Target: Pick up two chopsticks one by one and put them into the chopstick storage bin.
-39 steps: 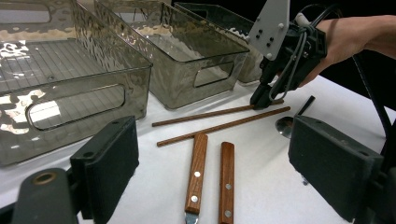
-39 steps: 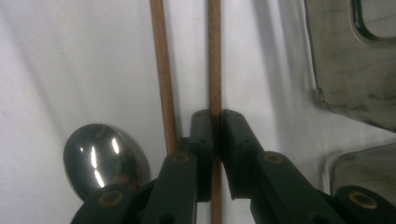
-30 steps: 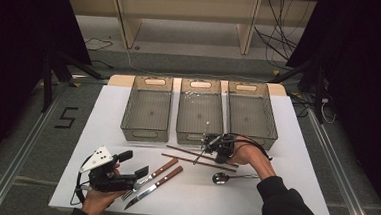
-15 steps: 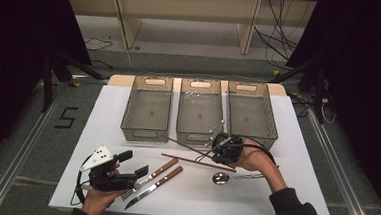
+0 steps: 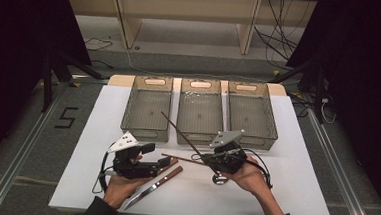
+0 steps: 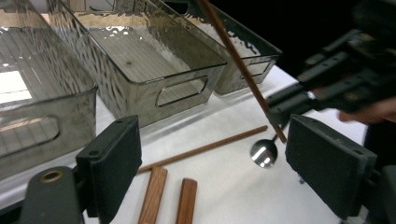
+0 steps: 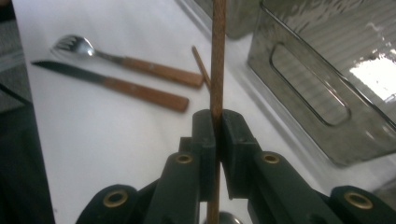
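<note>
Now my right gripper (image 5: 214, 158) has lifted one chopstick (image 5: 182, 133) off the table — jaws pinched tight on it, its tip angled up toward the middle bin (image 5: 199, 133). My left gripper (image 6: 215, 163) has slid nearer — spread, holding nothing. Binning looks next.

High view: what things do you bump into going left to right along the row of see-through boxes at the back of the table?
Left bin → middle bin → right bin.
</note>
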A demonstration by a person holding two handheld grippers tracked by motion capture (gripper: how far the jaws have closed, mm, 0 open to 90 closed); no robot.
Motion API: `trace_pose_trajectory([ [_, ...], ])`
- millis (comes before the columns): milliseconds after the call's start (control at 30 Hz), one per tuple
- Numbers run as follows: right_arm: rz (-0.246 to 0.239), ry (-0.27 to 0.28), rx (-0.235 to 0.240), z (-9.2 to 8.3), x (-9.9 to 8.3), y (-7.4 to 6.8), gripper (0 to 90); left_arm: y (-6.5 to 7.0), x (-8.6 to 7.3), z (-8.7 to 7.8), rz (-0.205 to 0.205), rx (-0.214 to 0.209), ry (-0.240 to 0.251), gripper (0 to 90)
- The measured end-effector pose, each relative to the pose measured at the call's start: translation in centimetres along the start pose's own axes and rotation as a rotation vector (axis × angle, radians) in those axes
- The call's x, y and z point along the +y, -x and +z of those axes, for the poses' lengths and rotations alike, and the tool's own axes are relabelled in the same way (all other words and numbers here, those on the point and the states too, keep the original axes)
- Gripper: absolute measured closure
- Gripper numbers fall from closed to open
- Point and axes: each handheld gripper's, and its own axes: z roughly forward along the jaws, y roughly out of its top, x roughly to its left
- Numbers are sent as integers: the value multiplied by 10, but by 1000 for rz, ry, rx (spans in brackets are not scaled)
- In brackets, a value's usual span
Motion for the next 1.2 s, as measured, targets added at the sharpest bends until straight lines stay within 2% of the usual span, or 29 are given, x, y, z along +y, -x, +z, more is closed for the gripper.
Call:
trace_pose_trajectory([
  [100,26,56,2,1,-1,-6,849,-1,7,9,-30,-4,-4,201],
  [200,37,82,-14,3,-2,-9,849,-1,13,17,-48,-19,-15,218],
  [267,55,103,-3,5,-3,-10,849,0,16,21,-72,-36,-14,233],
  [567,76,131,4,13,-4,-17,849,2,24,35,-115,-60,-26,359],
  [633,82,136,8,13,-3,-18,849,4,24,39,-127,-80,-33,391],
  [867,99,162,3,14,-4,-20,849,4,21,48,-181,-127,-57,571],
  [1033,109,175,-2,14,-4,-21,849,3,20,50,-187,-171,-50,644],
  [1200,110,182,0,15,-4,-22,849,4,20,51,-193,-190,-45,699],
])
